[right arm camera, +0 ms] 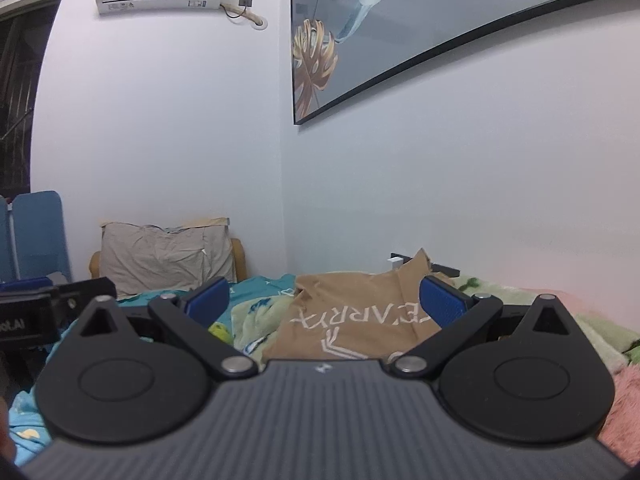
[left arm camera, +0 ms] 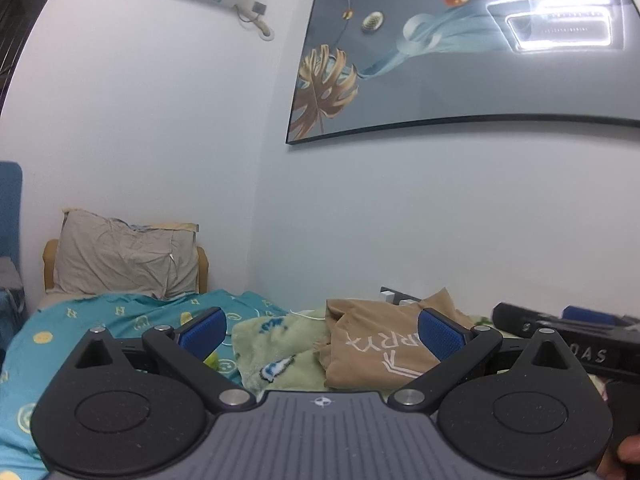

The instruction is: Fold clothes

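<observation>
Tan T-shirt (right arm camera: 352, 312) with white upside-down lettering, partly readable as "ARRYA", lies crumpled on a green fleece blanket (left arm camera: 280, 352) on the bed. Left gripper (left arm camera: 322, 330) and right gripper (right arm camera: 324, 300) both point level toward it, fingers spread wide, holding nothing, the shirt ahead between their blue pads (right arm camera: 440, 300).

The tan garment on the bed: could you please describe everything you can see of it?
The tan garment is a soft, knit-looking top with white block lettering and a chevron mark, seen upside down. It lies crumpled and unfolded, one corner poking up toward the wall. It rests on a pale green fleece blanket atop the bed. Both grippers, left gripper and right gripper, are open and apparently not touching it.
</observation>
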`<state>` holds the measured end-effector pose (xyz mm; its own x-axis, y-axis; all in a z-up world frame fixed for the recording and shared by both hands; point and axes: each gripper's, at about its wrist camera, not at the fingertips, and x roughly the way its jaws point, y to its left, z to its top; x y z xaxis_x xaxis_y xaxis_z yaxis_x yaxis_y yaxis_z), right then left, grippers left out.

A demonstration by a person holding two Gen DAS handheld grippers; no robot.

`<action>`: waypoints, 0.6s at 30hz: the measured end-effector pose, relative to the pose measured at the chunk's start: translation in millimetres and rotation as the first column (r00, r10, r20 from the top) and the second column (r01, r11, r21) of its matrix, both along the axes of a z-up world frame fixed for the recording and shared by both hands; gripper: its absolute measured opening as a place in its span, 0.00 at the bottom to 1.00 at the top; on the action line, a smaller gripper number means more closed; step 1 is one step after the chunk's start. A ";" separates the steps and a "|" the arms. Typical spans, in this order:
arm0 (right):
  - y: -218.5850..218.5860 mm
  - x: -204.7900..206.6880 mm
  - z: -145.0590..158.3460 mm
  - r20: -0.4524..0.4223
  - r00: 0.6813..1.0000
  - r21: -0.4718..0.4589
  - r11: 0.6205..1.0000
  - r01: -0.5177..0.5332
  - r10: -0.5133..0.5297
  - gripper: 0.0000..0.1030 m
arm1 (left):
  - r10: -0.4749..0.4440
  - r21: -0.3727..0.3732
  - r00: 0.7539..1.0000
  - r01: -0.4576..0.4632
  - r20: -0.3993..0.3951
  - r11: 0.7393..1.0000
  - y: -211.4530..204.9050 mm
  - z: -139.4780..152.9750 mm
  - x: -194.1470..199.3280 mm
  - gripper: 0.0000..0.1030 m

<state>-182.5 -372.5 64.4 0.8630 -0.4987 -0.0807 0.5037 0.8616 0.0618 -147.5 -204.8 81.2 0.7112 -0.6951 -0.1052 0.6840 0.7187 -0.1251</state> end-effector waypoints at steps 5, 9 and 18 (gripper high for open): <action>8.3 6.4 -7.8 -0.011 1.000 0.002 1.000 -0.001 0.001 1.00 | -0.007 0.010 1.000 0.007 -0.013 1.000 3.6 -11.0 1.7 1.00; 8.7 9.5 -8.7 -0.018 1.000 -0.007 1.000 0.009 -0.009 1.00 | 0.006 0.020 1.000 -0.006 0.000 1.000 5.7 -12.4 3.9 1.00; 18.0 4.7 -7.9 -0.020 1.000 -0.043 0.999 0.020 -0.021 1.00 | 0.003 0.013 1.000 -0.003 0.013 1.000 13.2 -9.5 -1.5 1.00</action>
<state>-177.8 -354.5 56.5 0.8511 -0.5193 -0.0770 0.5218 0.8530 0.0146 -149.0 -191.5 71.8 0.7147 -0.6915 -0.1049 0.6833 0.7224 -0.1065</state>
